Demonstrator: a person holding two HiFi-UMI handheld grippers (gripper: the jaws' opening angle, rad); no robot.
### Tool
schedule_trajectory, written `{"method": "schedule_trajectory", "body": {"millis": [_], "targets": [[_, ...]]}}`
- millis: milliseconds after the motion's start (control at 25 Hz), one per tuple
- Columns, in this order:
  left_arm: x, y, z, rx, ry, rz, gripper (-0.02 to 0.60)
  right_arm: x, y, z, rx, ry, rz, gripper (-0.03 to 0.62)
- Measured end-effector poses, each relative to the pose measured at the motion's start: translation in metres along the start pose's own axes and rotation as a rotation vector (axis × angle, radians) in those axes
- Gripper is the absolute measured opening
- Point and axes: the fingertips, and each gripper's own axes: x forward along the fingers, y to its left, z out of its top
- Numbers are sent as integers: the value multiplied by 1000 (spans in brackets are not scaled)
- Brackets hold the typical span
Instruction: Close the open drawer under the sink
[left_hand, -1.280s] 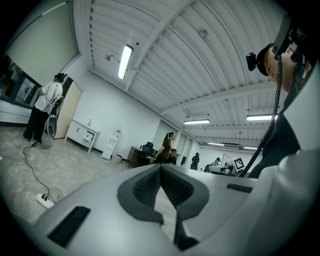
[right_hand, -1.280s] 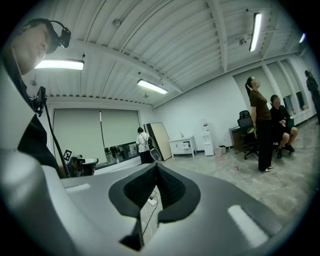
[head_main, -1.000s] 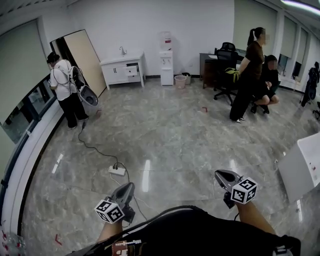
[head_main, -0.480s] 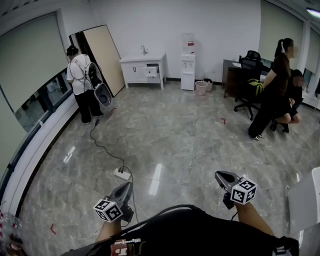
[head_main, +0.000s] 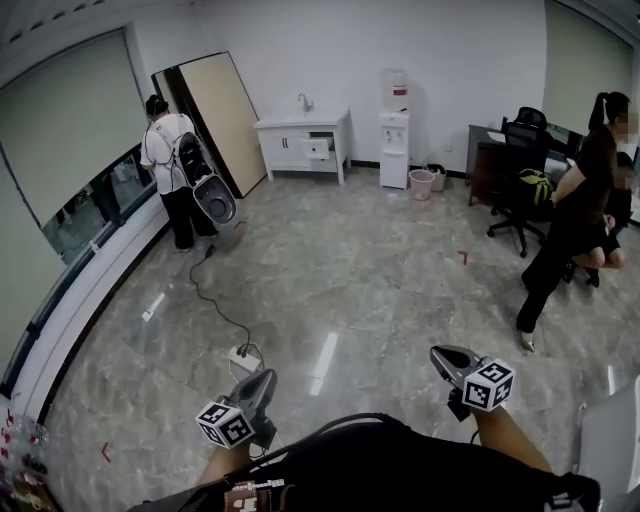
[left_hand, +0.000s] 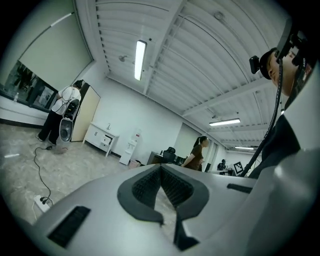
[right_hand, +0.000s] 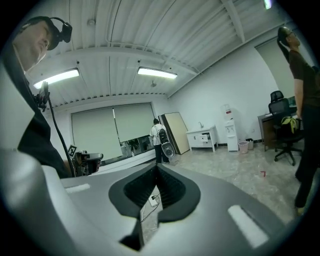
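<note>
Drawer (head_main: 318, 148): juts open from the white sink cabinet (head_main: 290, 135) at the far wall, well apart from both grippers.
Left gripper (head_main: 262, 382): jaws together, nothing between them, carried low.
Right gripper (head_main: 447, 354): jaws together, empty too.
Stage: probably the approach; nothing touched yet.
Hazard: power strip (head_main: 241, 360) lies on the floor ahead.

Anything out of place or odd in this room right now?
Yes. One drawer of the white sink cabinet by the far wall stands pulled out. Also, a power strip lies on the open floor, its black cable trailing across it, a possible trip hazard.
</note>
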Motion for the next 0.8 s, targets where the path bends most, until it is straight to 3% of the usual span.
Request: {"method": "schedule_trajectory", "body": {"millis": [200,400,560,800], "targets": [[41,31,7,-20,-5,18,-8,26,-47,0,31,11,-25,2],[90,83,15,-38,2,-40,-8,73,-71,12,11,17,-72,2],[130,140,43,-46,1,-102,-8,129,-88,39,19,-1,-138,2],[168,244,103,-18,21,-130,-8,245,-87,88,-27,0,-148,2]]}}
